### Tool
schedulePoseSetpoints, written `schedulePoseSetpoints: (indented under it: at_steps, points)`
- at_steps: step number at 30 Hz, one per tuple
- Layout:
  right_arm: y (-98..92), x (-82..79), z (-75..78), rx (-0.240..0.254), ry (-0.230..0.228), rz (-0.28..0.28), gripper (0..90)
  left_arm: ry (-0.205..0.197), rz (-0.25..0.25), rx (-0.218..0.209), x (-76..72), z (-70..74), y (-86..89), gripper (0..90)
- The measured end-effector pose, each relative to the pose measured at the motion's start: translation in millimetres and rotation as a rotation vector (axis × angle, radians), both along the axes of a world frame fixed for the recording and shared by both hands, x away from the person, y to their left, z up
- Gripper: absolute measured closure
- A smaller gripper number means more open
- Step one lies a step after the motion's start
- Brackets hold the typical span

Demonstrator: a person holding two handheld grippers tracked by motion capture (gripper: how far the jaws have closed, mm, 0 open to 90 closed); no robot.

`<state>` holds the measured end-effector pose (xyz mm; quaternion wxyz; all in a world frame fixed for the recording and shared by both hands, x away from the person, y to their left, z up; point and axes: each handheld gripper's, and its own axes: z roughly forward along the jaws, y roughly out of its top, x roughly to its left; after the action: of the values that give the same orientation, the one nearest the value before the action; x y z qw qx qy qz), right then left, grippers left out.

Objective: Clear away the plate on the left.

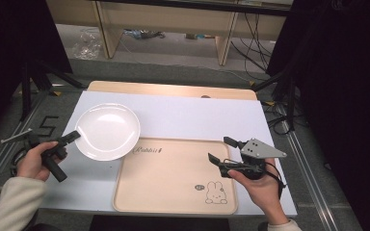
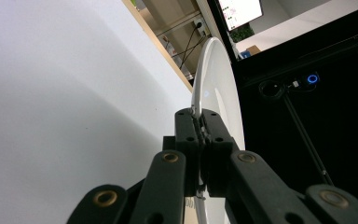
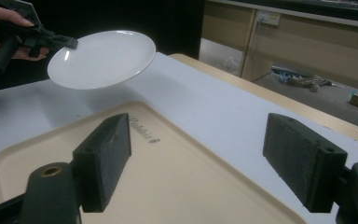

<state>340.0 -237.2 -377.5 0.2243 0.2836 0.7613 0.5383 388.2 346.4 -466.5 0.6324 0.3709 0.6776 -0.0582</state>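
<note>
Above the table, left tool (image 1: 72, 137) clamps the white plate (image 1: 108, 130); right tool (image 1: 221, 150) gapes empty.

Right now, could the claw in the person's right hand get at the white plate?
Probably yes. The right claw is open over the beige tray, with nothing between it and the white plate, which the left claw holds raised by its rim.

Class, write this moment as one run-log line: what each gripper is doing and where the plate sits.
left gripper: shut on white plate rim | plate: lifted above table, beside tray | right gripper: open, empty, over tray
</note>
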Motion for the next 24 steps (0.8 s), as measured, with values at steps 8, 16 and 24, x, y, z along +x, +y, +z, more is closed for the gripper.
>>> schedulePoseSetpoints:
  at_steps: [8,16,24]
  points:
    - [-1.0,0.2,0.6,-0.007,-0.018,-0.008,24.4,-0.002,-0.017,-0.011,0.1,1.3,-6.4,86.6]
    - [-0.6,-0.1,0.9,-0.002,-0.011,-0.004,24.5,-0.021,-0.055,-0.023,0.8,-0.4,-16.1,86.5]
    - [0.0,-0.7,0.8,0.005,-0.001,-0.001,24.5,-0.016,-0.077,-0.023,1.5,-1.2,-23.0,86.5]
